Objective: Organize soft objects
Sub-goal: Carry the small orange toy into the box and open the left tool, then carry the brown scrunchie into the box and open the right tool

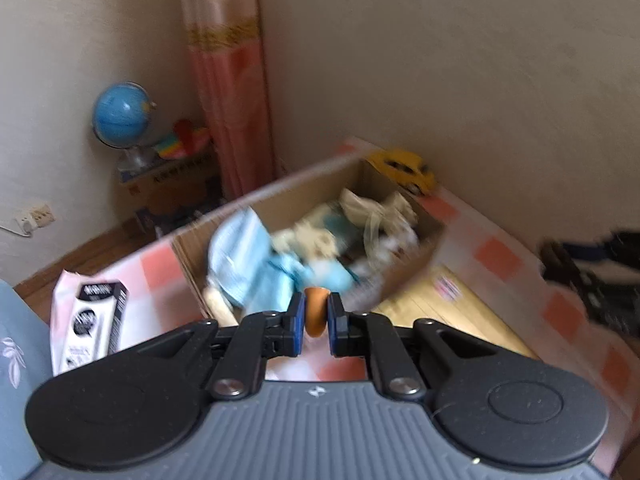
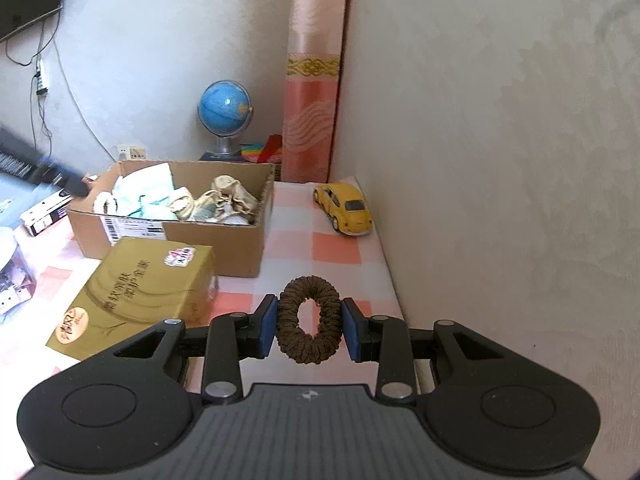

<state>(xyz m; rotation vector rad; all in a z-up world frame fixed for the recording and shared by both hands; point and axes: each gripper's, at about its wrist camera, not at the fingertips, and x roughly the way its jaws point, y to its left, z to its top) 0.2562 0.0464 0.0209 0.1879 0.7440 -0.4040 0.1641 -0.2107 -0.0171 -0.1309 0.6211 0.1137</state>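
Brown knitted scrunchie [image 2: 309,319] sits pinched in the right gripper [image 2: 309,326]; the left gripper [image 1: 316,320] pinches a small orange object [image 1: 315,316] (blurred) near the cardboard box [image 1: 280,196].

Right gripper [image 2: 309,322] clamps brown scrunchie [image 2: 309,316]

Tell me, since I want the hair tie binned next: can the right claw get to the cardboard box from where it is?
Probably yes. The right claw, shut on the brown scrunchie, has the cardboard box ahead to its left with its top open. Only the gold tissue box stands beside that path, low enough to pass over.
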